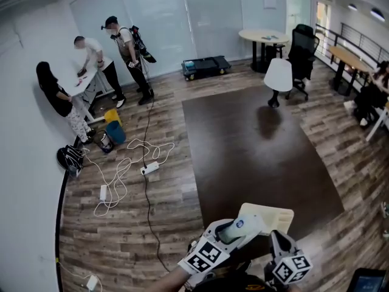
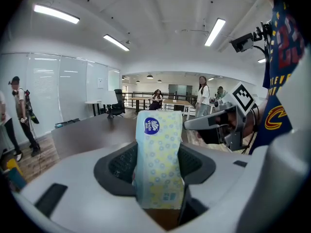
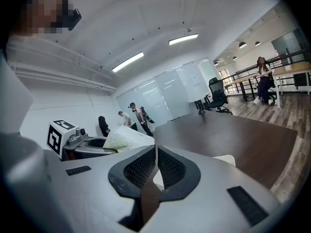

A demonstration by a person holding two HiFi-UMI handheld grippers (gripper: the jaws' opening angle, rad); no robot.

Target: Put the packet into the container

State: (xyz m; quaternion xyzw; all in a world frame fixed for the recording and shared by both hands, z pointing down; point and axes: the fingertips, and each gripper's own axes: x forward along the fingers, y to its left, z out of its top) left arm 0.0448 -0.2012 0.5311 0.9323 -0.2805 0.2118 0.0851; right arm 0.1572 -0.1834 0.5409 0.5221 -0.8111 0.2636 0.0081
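A tissue packet (image 2: 159,149), pale yellow with blue rings and a blue logo, stands upright between the jaws of my left gripper (image 2: 158,171), which is shut on it. In the head view the left gripper (image 1: 246,225) holds the packet (image 1: 234,229) just above the near rim of a cream container (image 1: 276,215) on the dark table. My right gripper (image 1: 275,239) hangs just right of it with its jaws pressed together on nothing. In the right gripper view the right gripper (image 3: 156,166) points over the container (image 3: 226,159), with the packet (image 3: 124,139) to its left.
The dark brown table (image 1: 255,145) reaches far ahead. White cables and a power strip (image 1: 150,168) lie on the wood floor at left. Three people stand at a white desk (image 1: 82,81) far left. A white chair (image 1: 278,78) and a black chair (image 1: 302,53) stand beyond the table.
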